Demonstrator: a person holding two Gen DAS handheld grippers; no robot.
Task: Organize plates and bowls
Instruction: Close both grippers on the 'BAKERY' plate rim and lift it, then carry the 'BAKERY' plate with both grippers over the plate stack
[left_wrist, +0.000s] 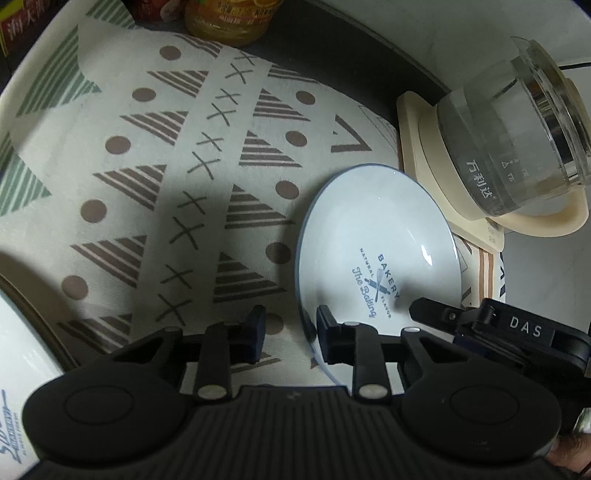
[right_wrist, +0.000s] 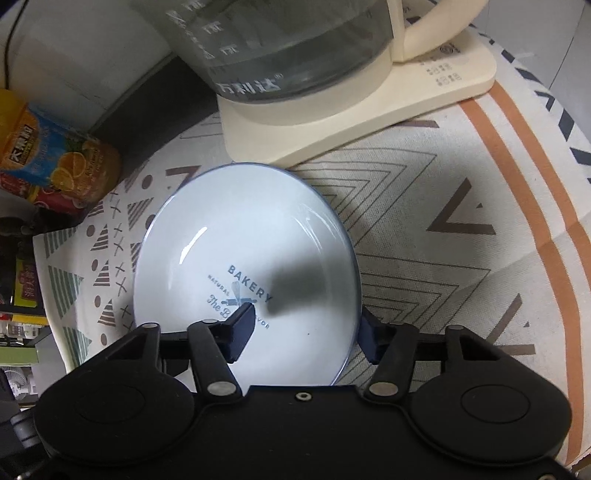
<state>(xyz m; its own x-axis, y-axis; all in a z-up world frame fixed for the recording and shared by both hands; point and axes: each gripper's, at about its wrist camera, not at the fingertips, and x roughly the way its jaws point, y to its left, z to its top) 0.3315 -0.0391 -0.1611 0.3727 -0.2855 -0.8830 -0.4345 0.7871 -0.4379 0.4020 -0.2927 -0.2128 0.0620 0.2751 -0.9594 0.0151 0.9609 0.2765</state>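
Note:
A white plate with a blue rim and "BAKERY" print lies on the patterned cloth. My right gripper is open and straddles the plate's near right rim, one finger over the plate, the other outside the rim. It shows in the left wrist view at the plate's right edge. My left gripper is open and empty, its right finger over the plate's near left rim. Another white dish shows at the lower left edge.
A glass kettle on a cream base stands just behind the plate. A juice bottle and packets stand at the back left. Patterned cloth covers the table.

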